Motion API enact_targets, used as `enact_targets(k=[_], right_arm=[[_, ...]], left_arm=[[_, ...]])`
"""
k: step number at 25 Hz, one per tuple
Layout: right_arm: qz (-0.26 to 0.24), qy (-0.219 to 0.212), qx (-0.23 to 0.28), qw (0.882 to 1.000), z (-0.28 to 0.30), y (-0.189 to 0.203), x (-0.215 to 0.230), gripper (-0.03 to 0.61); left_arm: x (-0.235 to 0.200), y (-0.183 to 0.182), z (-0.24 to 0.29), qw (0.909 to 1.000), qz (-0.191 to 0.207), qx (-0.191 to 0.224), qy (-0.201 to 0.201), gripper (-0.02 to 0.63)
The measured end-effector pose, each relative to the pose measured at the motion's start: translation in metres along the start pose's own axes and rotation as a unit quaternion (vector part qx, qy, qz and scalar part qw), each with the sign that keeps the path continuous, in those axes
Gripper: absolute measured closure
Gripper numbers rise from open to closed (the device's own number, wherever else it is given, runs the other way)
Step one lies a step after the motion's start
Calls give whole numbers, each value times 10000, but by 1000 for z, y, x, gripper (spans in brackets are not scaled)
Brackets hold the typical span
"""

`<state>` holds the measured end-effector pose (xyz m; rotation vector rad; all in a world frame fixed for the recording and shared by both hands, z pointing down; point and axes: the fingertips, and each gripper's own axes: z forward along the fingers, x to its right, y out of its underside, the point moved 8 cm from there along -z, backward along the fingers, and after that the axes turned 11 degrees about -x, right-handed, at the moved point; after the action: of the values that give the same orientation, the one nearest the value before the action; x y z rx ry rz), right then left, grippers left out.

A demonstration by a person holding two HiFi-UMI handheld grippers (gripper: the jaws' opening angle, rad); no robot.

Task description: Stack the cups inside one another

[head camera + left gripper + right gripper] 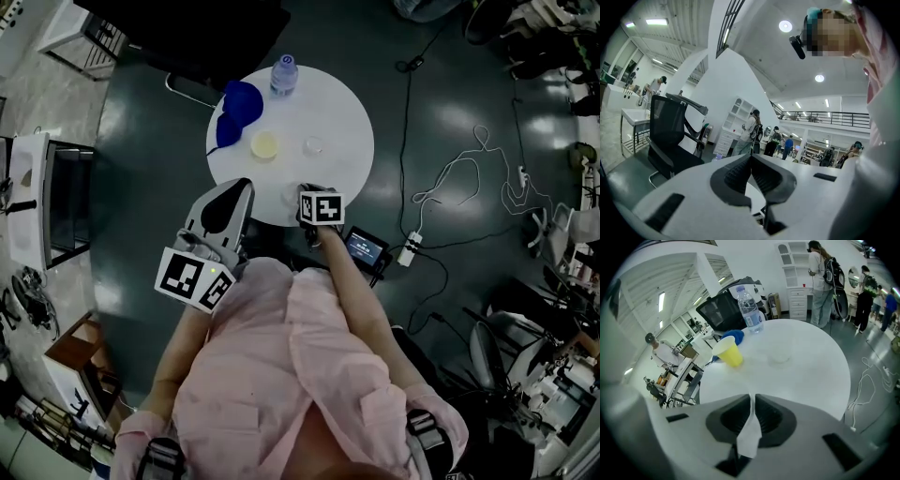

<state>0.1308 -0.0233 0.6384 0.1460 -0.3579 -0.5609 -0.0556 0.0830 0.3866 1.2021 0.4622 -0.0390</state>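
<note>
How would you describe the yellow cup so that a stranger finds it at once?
Find the round white table. Near its far edge stands a bottle; the yellow cup is in front of it, between a blue cup and a clear cup. It is the only yellow thing there.

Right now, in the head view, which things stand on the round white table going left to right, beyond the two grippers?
Blue plastic cup → yellow plastic cup → clear plastic cup. The clear water bottle at the far edge overlaps the yellow cup's span, so it is left out.
</note>
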Motion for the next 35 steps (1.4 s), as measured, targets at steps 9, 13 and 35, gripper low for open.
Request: enact_targets(k=[9, 13, 35], right_arm=[[-144, 38, 546, 9984, -17, -17, -12, 538], [-70, -59, 871, 9962, -33, -24, -24, 538], [970, -149, 3561, 9293, -143, -61, -81, 538]], left_arm=[[-8, 10, -1, 9997, -179, -46, 129, 595], [-15, 8, -3, 9994, -248, -95, 228, 595], [-75, -32, -3, 9951, 147, -201, 956, 595]])
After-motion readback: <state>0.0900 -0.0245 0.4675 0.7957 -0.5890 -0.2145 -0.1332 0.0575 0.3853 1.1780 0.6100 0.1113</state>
